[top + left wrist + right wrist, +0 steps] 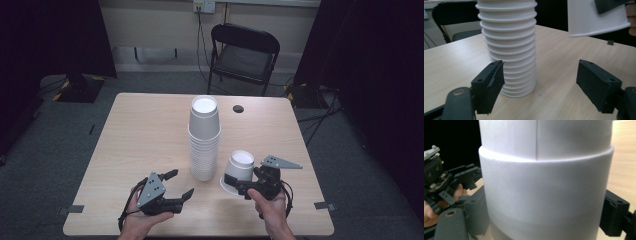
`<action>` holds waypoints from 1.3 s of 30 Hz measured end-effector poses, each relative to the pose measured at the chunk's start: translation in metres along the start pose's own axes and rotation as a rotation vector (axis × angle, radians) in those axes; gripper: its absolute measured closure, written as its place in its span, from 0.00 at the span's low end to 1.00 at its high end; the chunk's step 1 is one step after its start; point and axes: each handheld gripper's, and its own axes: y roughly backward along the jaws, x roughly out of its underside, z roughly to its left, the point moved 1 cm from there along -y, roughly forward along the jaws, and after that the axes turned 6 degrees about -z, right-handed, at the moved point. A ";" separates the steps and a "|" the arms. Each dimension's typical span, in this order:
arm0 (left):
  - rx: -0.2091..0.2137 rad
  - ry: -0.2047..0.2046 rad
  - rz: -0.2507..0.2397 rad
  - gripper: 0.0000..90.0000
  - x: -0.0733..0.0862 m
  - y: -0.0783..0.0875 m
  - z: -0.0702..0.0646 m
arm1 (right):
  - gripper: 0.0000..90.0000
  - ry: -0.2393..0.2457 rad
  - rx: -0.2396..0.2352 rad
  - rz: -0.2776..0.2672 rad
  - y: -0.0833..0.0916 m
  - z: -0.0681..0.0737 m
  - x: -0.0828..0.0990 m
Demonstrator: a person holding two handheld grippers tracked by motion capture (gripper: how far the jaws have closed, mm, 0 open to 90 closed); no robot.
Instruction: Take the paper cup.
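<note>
Table: you work at a pale wood-grain table (145, 130) with rounded corners and a small dark hole (238, 108) near its far edge.
Room: grey carpet, a black folding chair (243, 55) behind the table, dark curtains at both sides, a wall socket with a cable hanging down.
Stack: the stack (204, 137) of white cups stands mouth down near the table's middle, upright, its ribbed rims piled one over another (about a dozen rims count in the left gripper view (510, 45)).
Cup: the single cup (237, 171) sits just right of the stack, upside down and tilted, its rim low over the table; whether the rim touches the wood you cannot tell.
Right gripper: your right gripper (242, 184) clamps the cup's side near the rim, a jaw on each flank of the white wall (544, 195); your hand comes in from the bottom edge, with the grey plate on top.
Left gripper: your left gripper (178, 184) lies level, left of the stack's foot and aimed at it, jaws wide with nothing between them (540, 82).
Materials: the cups are matte white foam, smooth-walled and tapered; the jaws are black plastic with flat pads.
</note>
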 end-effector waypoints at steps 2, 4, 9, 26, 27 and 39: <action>0.011 -0.013 -0.004 0.28 0.000 -0.001 -0.003 | 0.18 -0.018 -0.014 0.001 -0.001 0.003 0.004; 0.027 -0.011 -0.005 0.30 0.000 -0.003 -0.007 | 0.18 -0.051 -0.040 -0.003 -0.004 0.006 0.006; 0.070 -0.016 -0.013 0.36 0.002 -0.008 -0.014 | 0.18 -0.099 -0.085 -0.005 -0.010 0.015 0.008; 0.127 -0.144 -0.046 0.63 0.007 -0.017 -0.032 | 0.18 -0.098 -0.187 0.046 -0.031 0.047 0.014; 0.131 -0.150 -0.047 0.64 0.007 -0.017 -0.033 | 0.18 -0.104 -0.190 0.046 -0.032 0.047 0.014; 0.079 -0.113 -0.100 0.72 0.008 -0.017 -0.032 | 0.18 -0.186 -0.250 0.069 -0.040 0.050 0.016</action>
